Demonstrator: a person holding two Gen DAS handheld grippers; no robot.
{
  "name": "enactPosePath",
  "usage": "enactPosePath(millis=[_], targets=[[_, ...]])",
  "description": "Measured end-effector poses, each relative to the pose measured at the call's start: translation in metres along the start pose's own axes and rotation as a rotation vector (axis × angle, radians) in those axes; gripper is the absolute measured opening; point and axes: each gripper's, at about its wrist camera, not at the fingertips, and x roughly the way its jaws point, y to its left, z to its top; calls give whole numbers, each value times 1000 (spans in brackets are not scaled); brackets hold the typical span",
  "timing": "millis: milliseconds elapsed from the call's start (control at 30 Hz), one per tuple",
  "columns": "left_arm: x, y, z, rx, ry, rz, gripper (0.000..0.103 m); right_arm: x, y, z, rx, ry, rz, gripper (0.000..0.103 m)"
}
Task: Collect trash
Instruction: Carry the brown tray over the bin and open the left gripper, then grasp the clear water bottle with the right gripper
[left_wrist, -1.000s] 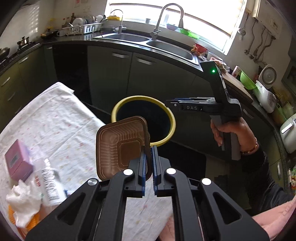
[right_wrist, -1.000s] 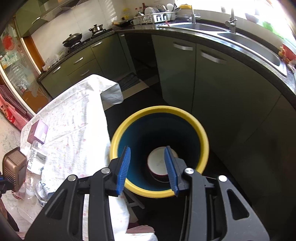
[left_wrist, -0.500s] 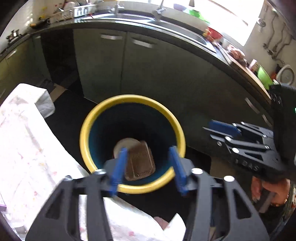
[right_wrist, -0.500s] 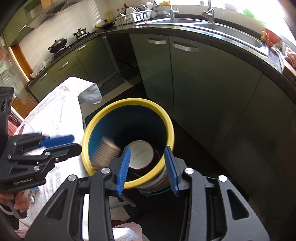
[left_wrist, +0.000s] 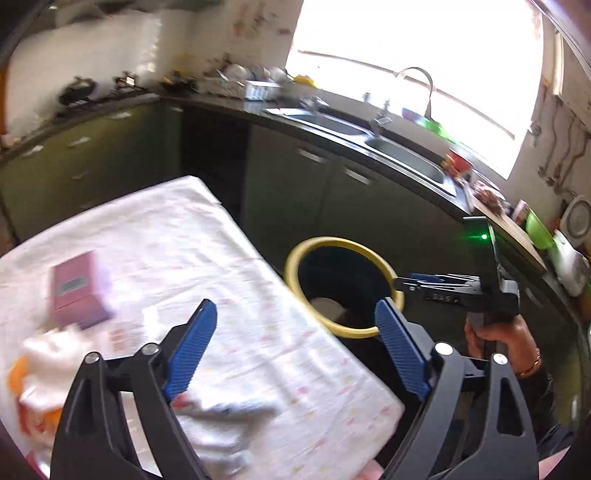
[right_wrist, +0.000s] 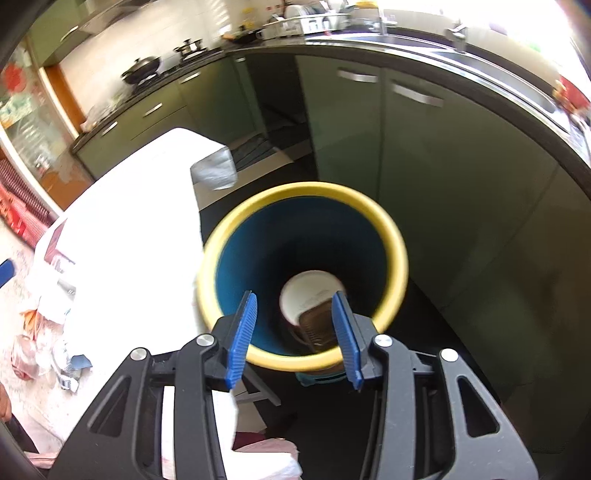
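Observation:
A blue trash bin with a yellow rim (right_wrist: 397, 254) (left_wrist: 295, 254) stands on the floor beside the table. Inside it lie a white bowl (right_wrist: 306, 291) and a brown plastic tray (right_wrist: 317, 325). My right gripper (right_wrist: 293, 332) is open and empty above the bin's mouth; it also shows from the side in the left wrist view (left_wrist: 413, 278). My left gripper (left_wrist: 295, 339) is wide open and empty above the table's edge (left_wrist: 258, 258). On the table lie a pink box (left_wrist: 75, 291) and crumpled white and orange wrappers (left_wrist: 40, 365).
The white tablecloth (left_wrist: 221, 277) hangs over the table beside the bin. Dark green cabinets (right_wrist: 424, 155) and a counter with a sink (left_wrist: 399, 155) run behind it. More wrappers and a plastic bottle (right_wrist: 62, 358) lie at the table's near end.
My left gripper opened over the bin and the brown tray dropped in. It has since swung back left over the table. The right gripper stays open above the bin.

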Motion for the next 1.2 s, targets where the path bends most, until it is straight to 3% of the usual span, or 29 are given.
enactPosePath(millis=[167,300,467,700,867,1200], targets=[[-69,65,-31,-55,-72,200,98,5,53,7,-93,26,78,51],[-107,117,-55,-151,-75,292,98,13,102,19,-161,54,163,53],[-135,153,-70,-183,-103,391,98,30,177,31,-198,148,332,53],[-145,155,-75,-171,-114,393,98,52,261,18,-201,312,393,53],[-141,154,-79,-153,-105,370,98,72,271,13,-101,423,381,53],[-146,168,-90,-184,-112,355,98,85,301,7,-117,472,377,55]])
